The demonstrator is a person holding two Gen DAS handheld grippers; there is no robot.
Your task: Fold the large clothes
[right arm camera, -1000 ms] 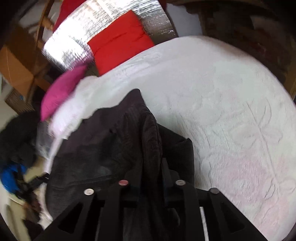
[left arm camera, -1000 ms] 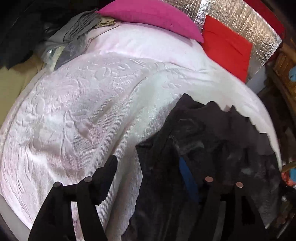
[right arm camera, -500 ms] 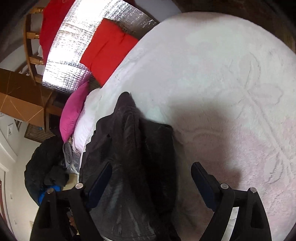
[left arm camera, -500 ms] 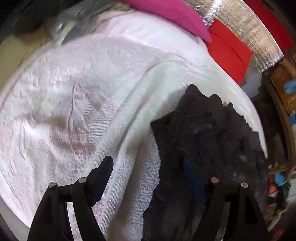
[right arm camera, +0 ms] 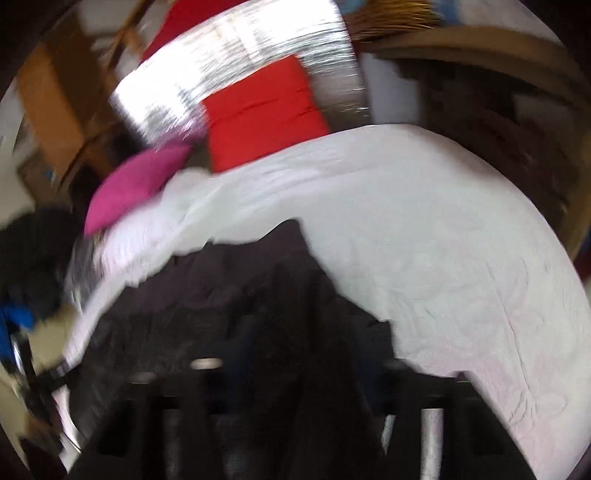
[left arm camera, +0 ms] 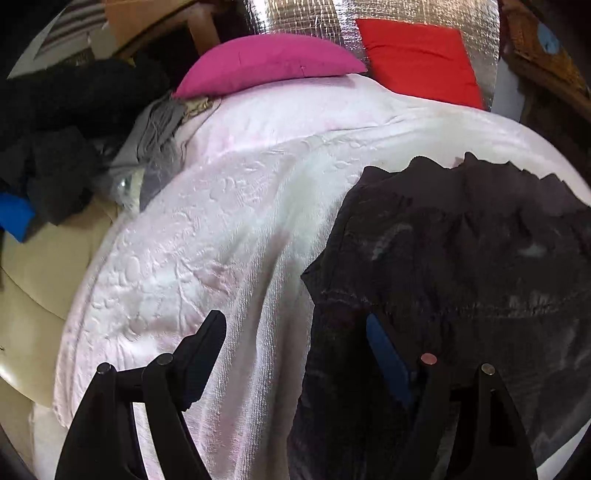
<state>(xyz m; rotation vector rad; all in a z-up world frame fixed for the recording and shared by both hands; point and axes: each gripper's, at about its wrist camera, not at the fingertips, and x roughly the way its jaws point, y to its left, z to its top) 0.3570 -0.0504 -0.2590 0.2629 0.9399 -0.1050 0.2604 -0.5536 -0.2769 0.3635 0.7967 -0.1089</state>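
A black garment [left arm camera: 461, 258] lies crumpled on the white embossed bedspread [left arm camera: 221, 221], toward its right side. My left gripper [left arm camera: 293, 321] is open. Its left finger hovers over bare bedspread and its blue-padded right finger [left arm camera: 388, 354] sits over the garment's left edge. The right wrist view is blurred by motion. There the garment [right arm camera: 221, 295] rises in a dark fold between the fingers of my right gripper [right arm camera: 303, 350]. Its jaws are closing on that fold, which fills the gap.
A pink pillow [left arm camera: 269, 59] and a red cushion [left arm camera: 417, 55] lie at the head of the bed against a silver foil panel [left arm camera: 306, 14]. Grey clothes [left arm camera: 155, 136] and a pile of dark clothes [left arm camera: 55, 122] crowd the bed's left edge.
The left view has swung to take in the pillows and the clothes pile, with its gripper still open. The right gripper released the fold, spread wide, then narrowed on the garment again.
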